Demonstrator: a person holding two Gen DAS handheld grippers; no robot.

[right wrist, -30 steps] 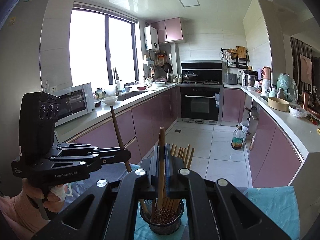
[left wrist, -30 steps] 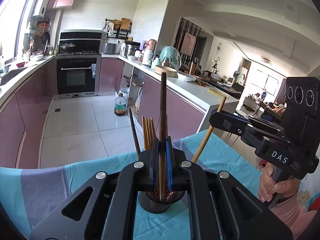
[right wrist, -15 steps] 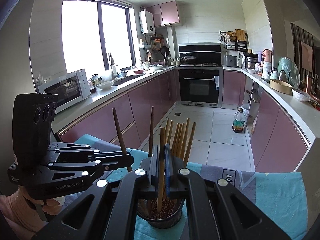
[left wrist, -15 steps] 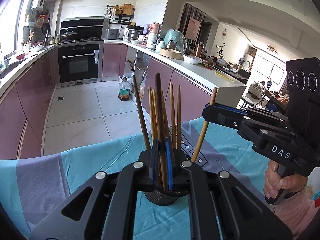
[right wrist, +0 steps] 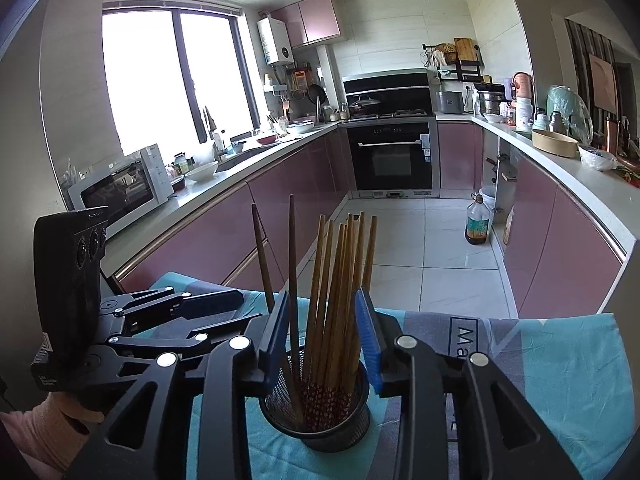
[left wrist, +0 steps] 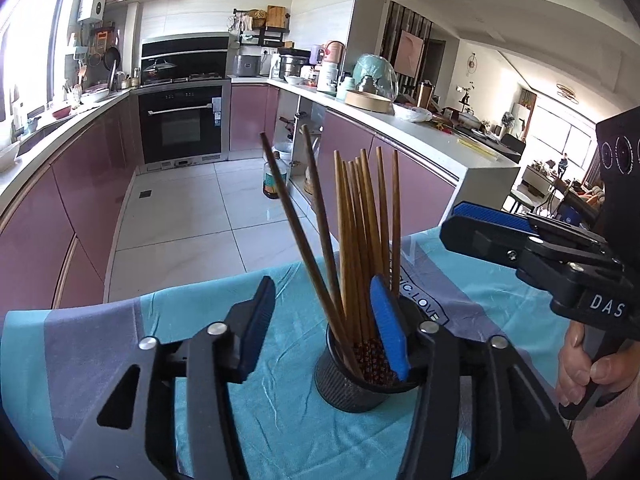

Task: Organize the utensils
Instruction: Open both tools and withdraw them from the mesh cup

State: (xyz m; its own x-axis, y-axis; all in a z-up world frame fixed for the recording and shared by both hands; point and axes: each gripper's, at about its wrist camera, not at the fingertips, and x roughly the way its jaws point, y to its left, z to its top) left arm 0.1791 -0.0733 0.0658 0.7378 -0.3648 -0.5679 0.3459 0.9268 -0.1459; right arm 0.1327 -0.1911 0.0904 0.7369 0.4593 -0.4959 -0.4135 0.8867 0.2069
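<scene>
Chopsticks (left wrist: pixel 360 240) stand bundled in one black mesh cup (left wrist: pixel 352 384) on the worktop, which wears a teal and grey cloth (left wrist: pixel 100 344). You can count about ten sticks: two darker ones lean off to the left, and roughly eight lighter ones cluster upright beside them; the exact number in the cluster is hard to tell where they overlap. Their patterned red tips sit down in the cup.

Your left tongs (left wrist: pixel 324 328) are spread wide and hold nothing. From that camera the cup sits to the right of centre, with the right pad (left wrist: pixel 390 332) over its near rim and the left pad well clear on the cloth side.

Your right tongs (right wrist: pixel 326 336) are also parted and empty. From that camera their two blue pads flank the bundle, one on each side just above the cup (right wrist: pixel 316 420), with the light sticks (right wrist: pixel 340 280) rising between them; whether a pad touches a stick you cannot tell.

Each tool shows in the other's view: the right one at the right edge from the left camera, the left one low at the left from the right camera, both close to the cup.
</scene>
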